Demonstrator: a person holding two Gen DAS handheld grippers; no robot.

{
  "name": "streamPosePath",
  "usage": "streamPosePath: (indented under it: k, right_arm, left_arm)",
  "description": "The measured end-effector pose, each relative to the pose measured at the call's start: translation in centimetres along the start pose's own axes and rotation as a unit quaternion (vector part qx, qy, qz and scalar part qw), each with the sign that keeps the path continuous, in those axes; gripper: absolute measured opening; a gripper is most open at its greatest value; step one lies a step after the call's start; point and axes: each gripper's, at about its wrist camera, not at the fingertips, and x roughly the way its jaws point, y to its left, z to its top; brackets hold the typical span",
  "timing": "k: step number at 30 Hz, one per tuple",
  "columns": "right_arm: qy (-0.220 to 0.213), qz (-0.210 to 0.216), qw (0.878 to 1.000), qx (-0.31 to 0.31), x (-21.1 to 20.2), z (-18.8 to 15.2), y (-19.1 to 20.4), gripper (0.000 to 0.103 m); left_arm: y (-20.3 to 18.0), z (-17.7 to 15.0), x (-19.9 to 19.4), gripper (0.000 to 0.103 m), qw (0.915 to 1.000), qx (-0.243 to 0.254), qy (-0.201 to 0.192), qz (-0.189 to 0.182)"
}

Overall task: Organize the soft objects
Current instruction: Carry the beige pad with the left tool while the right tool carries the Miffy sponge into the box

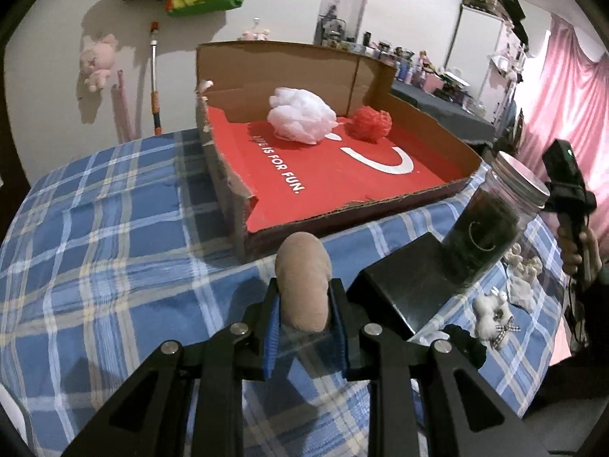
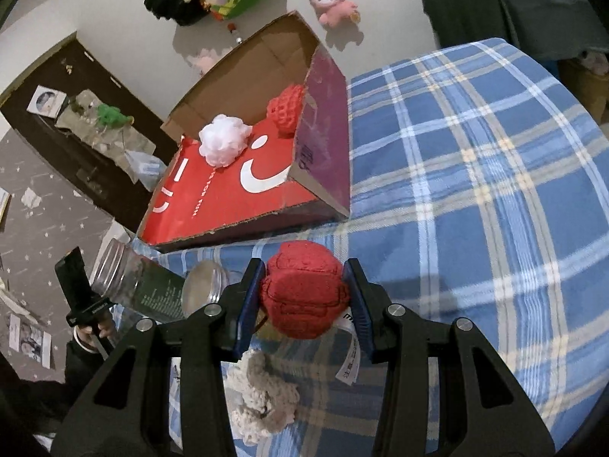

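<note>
Between the left gripper's point(image 1: 304, 310) blue pads a tan plush point(image 1: 303, 282) sits pinched, held over the plaid cloth point(image 1: 114, 228) short of the box's point(image 1: 228, 190) near wall. Likewise the right gripper point(image 2: 304, 297) clamps a red knit ball point(image 2: 304, 289) above a cream knit piece point(image 2: 262, 400) lying on the cloth. Farther off, a white puff point(image 1: 300, 116) and red pom point(image 1: 371, 122) lie against the box's back wall. Both loads look mid-carry; next each must clear the wall, then let go inside.

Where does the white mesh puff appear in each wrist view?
Left wrist: white mesh puff sits above centre, at the back of the red cardboard tray, left of the red knitted ball.
Right wrist: puff sits left of centre, in the same tray.
Shared landmark: the tray's white smile print.
</note>
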Motion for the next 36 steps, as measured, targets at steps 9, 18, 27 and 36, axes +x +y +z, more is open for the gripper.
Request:
streamPosePath:
  k: [9, 18, 27, 36]
  right_arm:
    - [0.017, 0.020, 0.999, -0.022, 0.9, 2.2, 1.6, 0.041]
    - [0.024, 0.053, 0.997, -0.044, 1.8, 4.1, 4.1, 0.041]
    - [-0.008, 0.045, 0.995, -0.091, 2.8, 7.9, 8.4, 0.041]
    - [-0.005, -0.158, 0.962, -0.223, 9.2, 9.7, 12.9, 0.041]
  left_arm:
    - [0.2, 2.1, 0.0, 0.025, 0.9997, 0.025, 0.001, -0.005]
    - [-1.1, 5.3, -0.5, 0.025, 0.9987, 0.042, -0.009, -0.027]
    - [-2.4, 9.9, 2.8, 0.025, 0.9997, 0.016, 0.017, -0.003]
    - [-2.9, 12.8, 8.0, 0.025, 0.9960, 0.006, 0.077, 0.045]
